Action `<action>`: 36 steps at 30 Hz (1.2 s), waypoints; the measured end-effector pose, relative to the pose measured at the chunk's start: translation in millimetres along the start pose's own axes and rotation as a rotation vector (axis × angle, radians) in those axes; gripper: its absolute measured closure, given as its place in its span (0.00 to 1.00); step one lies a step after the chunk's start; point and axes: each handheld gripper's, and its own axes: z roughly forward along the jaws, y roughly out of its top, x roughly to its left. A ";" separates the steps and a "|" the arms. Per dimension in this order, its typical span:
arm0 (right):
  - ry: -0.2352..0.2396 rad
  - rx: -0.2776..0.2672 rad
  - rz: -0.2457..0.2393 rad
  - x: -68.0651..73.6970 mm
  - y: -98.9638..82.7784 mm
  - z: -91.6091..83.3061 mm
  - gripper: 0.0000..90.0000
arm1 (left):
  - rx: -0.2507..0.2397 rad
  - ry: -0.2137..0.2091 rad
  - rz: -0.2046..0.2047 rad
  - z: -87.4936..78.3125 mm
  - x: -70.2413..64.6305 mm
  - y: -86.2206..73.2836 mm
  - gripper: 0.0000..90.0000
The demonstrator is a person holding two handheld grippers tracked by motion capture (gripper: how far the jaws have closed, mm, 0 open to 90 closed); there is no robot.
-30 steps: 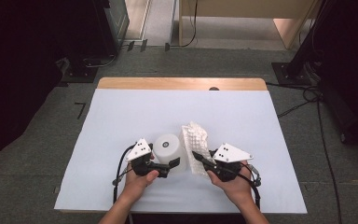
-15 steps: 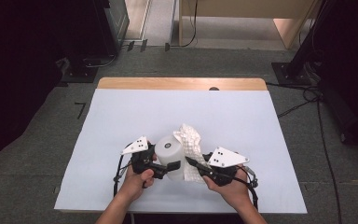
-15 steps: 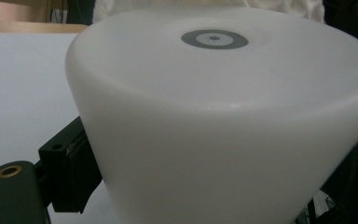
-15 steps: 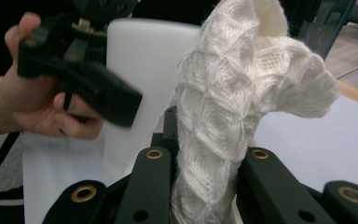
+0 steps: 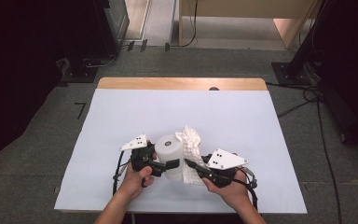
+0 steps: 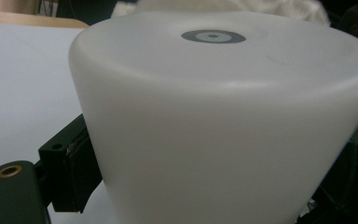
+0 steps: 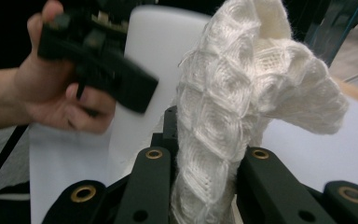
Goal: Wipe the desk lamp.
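left tool (image 5: pixel 170 164) clamped round a white plastic cup (image 5: pixel 169 156) at lower centre, right tool (image 5: pixel 189 164) pinched tight on a white knit cloth (image 5: pixel 192 142) just beside it, pale surface (image 5: pixel 121 116) underneath

I had both forearms coming in from the near edge of the surface, angled toward each other. My left hand (image 5: pixel 137 175) was wrapped around the body of the left black two-jaw claw (image 5: pixel 170 164), which pointed level toward the right; its jaws stood apart on either side of a white plastic cylinder (image 5: pixel 170 156) and pressed against its wall. My right hand (image 5: pixel 230 191) held the right black two-jaw claw (image 5: pixel 189 164), which pointed left and slightly away from me, toward the other claw. Its jaws were drawn close and pinched a white knitted cloth (image 7: pixel 223 126) between them. Each claw carried a grey three-cornered plate on top.
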 end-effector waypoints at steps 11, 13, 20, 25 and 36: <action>0.041 0.083 0.012 -1.9 -7.9 9.4 0.87 | -0.048 0.016 -0.015 -11.9 6.6 3.7 0.09; 0.029 0.065 0.008 -1.5 -5.6 7.6 0.87 | -0.019 0.027 0.002 -7.8 4.6 1.6 0.09; 0.021 0.028 0.008 -2.2 -1.8 1.4 0.87 | 0.002 0.024 0.021 -2.8 1.4 0.1 0.09; 0.040 0.120 0.007 -3.5 -11.8 13.3 0.87 | -0.046 0.047 0.007 -13.2 5.2 4.2 0.09; 0.032 0.084 0.017 -7.0 -6.9 5.9 0.87 | 0.018 0.104 0.091 -1.8 -3.0 0.3 0.09</action>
